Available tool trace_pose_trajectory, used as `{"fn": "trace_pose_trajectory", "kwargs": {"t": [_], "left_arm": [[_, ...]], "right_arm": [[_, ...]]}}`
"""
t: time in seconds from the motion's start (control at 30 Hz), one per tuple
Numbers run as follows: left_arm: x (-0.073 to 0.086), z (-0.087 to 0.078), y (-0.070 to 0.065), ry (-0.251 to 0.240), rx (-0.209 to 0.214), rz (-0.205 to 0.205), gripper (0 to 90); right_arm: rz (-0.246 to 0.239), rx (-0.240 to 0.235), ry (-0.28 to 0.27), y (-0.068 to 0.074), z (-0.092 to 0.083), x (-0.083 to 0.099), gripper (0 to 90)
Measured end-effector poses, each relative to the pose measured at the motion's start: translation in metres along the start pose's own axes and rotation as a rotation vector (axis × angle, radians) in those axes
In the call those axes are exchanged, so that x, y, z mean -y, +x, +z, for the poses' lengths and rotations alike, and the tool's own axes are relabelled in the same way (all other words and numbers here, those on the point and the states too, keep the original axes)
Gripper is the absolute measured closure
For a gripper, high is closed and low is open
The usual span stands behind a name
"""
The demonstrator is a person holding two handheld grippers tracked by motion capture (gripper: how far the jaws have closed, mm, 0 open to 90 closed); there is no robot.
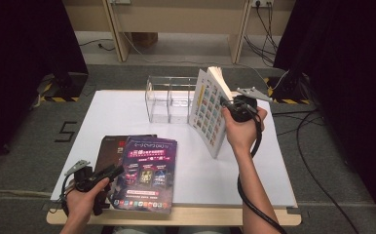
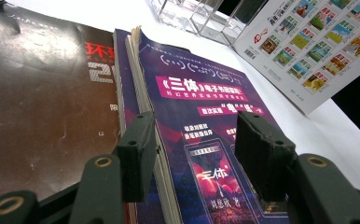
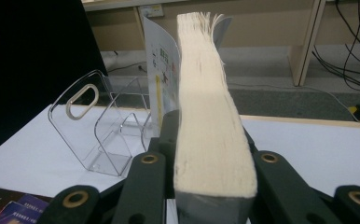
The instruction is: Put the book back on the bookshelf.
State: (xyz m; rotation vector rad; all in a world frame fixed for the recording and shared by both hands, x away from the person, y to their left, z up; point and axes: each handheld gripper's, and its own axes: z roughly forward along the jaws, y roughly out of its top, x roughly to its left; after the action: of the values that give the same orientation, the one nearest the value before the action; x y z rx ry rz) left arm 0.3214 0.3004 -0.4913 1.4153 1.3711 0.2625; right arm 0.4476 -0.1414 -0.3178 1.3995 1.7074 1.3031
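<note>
My right gripper (image 1: 226, 105) is shut on a thick white book (image 1: 208, 113) with a cover of small colourful pictures, held upright and tilted just right of a clear plastic book rack (image 1: 169, 100). In the right gripper view the book's page edge (image 3: 211, 116) stands between both jaws, and the rack (image 3: 99, 126) is to its left. A purple book (image 1: 147, 170) lies flat on a dark book (image 1: 109, 148) at the front left. My left gripper (image 1: 114, 171) is open at the purple book's left edge. In the left gripper view the purple book's (image 2: 192, 107) edge lies between the jaws.
A white sheet (image 1: 127, 112) covers the table, with a wooden front edge (image 1: 200, 217). The rack's several slots hold nothing. Black cables (image 1: 312, 146) trail over the floor at the right, and dark curtains stand at both sides.
</note>
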Motion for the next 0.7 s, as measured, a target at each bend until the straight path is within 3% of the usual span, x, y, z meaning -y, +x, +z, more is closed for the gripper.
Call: {"fn": "trace_pose_trajectory", "kwargs": {"t": [0.43, 0.7], "left_arm": [[0.000, 0.000, 0.001, -0.003, 0.001, -0.003, 47.8], [0.000, -0.001, 0.002, -0.002, 0.000, -0.004, 47.8]], "right_arm": [[-0.033, 0.012, -0.052, 0.014, 0.004, -0.016, 74.6], [-0.018, -0.003, -0.070, 0.017, 0.009, -0.025, 74.6]]}}
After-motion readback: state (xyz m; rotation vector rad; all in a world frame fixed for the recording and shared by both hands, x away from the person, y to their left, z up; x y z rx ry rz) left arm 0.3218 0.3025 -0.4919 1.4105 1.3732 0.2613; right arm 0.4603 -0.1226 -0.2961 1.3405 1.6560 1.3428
